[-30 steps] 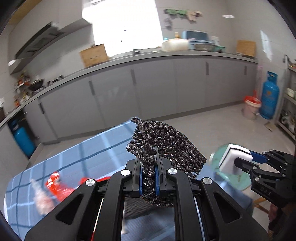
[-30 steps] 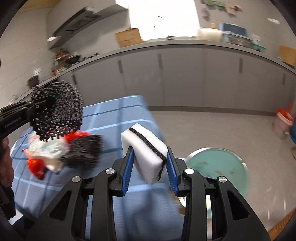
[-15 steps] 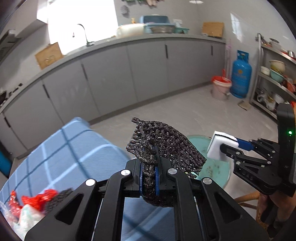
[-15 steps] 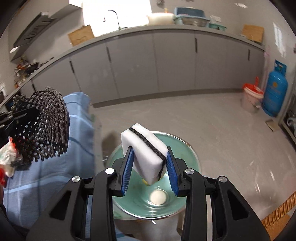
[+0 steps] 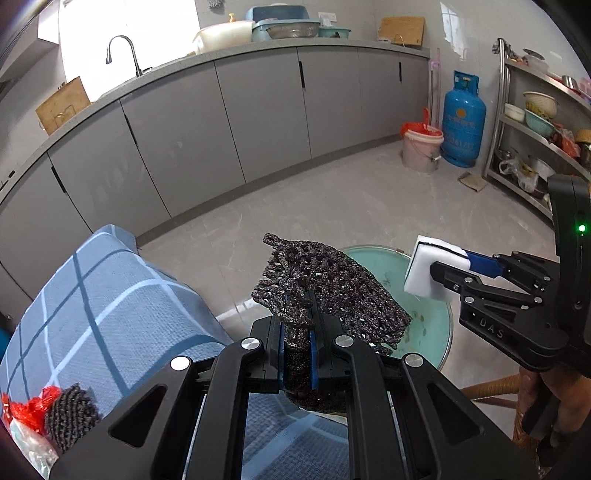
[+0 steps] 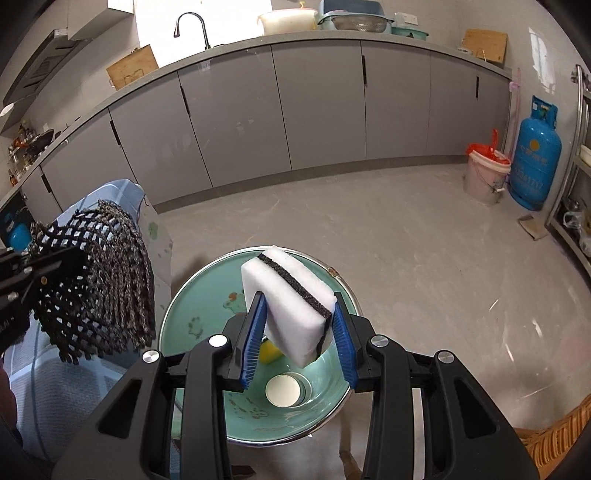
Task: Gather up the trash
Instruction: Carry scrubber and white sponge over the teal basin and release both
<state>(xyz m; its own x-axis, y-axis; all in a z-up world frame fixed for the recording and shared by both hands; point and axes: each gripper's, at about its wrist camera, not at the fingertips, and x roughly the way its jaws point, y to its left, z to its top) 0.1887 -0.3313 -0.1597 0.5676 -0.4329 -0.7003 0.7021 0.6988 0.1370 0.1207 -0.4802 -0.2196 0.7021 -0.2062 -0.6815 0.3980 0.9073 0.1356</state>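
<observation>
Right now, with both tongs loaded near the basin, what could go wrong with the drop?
1. The black mesh pad, pinched in the left tongs, hangs by the basin's rim near the blue checked cloth; it may land outside.
2. The white sponge in the right tongs sits tilted, so it may tumble sideways.
3. More trash remains on the cloth and could be forgotten.

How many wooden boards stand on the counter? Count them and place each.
2. One wooden board leans beside the faucet; the other stands at the counter's right end. More may be hidden.
</observation>
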